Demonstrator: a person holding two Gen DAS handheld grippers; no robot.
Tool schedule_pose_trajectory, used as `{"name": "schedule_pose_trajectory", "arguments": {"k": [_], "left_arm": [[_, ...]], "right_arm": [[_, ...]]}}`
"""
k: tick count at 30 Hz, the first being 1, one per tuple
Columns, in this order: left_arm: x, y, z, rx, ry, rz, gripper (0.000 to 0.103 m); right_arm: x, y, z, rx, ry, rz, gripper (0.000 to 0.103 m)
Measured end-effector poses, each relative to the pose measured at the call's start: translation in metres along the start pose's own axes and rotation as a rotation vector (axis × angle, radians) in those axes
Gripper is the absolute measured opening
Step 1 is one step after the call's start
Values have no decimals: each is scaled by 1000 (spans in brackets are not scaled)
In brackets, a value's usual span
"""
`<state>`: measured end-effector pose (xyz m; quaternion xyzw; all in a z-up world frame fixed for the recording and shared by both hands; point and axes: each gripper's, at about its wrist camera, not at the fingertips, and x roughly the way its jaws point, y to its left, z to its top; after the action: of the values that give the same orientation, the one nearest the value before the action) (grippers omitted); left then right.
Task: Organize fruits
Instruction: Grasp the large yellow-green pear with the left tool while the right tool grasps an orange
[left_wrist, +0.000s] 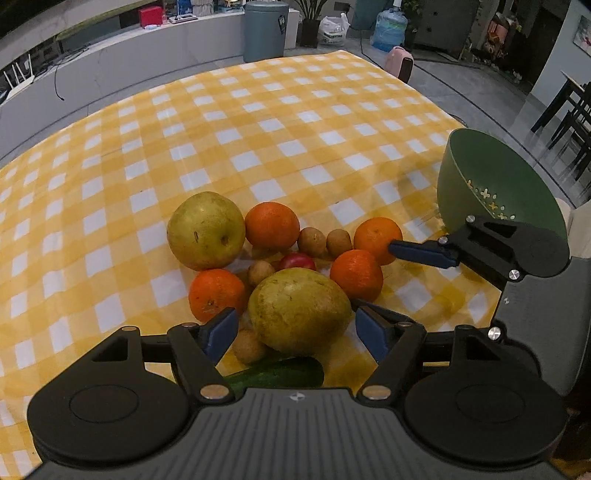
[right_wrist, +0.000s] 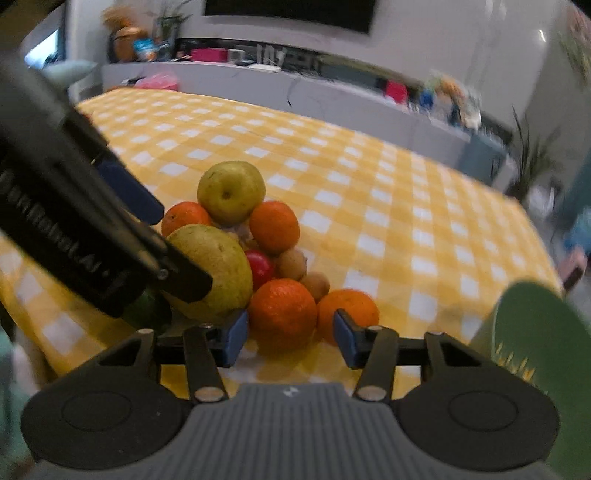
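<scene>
1. Clearly both claws hang over one heap of fruit on the checked worktop (left_wrist: 258, 122): the left claw (left_wrist: 295, 332) is spread wide with the near pear (left_wrist: 299, 308) between its pads, neither pad touching it.
2. That pear lies just ahead of the left claw, at lower centre of the left view, its long axis running left to right across the gap. So I judge the jaws would close on its ends, the widest way to take it.
3. The right claw (right_wrist: 290, 334) stands part open on nothing. An orange (right_wrist: 282, 314) sits just beyond its gap at lower centre of the right view, with a second orange (right_wrist: 352, 304) behind the right pad.
4. Of the two, the left claw is nearer the pear and the right nearer these oranges.
5. The green bowl (left_wrist: 480, 173) stands at the right edge of the left view, close to the right claw; it looks empty where visible.
6. Only the left view shows a cucumber (left_wrist: 280, 373) under the pear and the bowl's pierced floor.
7. Only the right view shows the left claw's body (right_wrist: 74, 221) reaching over the pear, and the far pear's (right_wrist: 231, 192) dimple.
</scene>
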<state>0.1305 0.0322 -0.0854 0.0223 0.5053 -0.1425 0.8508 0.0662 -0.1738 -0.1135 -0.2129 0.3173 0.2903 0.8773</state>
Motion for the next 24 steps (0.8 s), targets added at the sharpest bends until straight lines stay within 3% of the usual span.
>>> {"name": "schedule_pose_trajectory", "arguments": {"k": [6, 9, 12, 24], "left_arm": [[9, 0, 3, 3, 27, 8, 85], [13, 0, 3, 6, 38, 18, 85], [16, 0, 4, 7, 42, 15, 82], [28, -2, 4, 4, 42, 41, 84]], "right_arm": [[3, 7, -1, -87, -41, -11, 48], [4, 5, -3, -73, -49, 3, 47], [4, 2, -4, -49, -52, 32, 40], [8, 2, -9, -13, -89, 45, 38]]}}
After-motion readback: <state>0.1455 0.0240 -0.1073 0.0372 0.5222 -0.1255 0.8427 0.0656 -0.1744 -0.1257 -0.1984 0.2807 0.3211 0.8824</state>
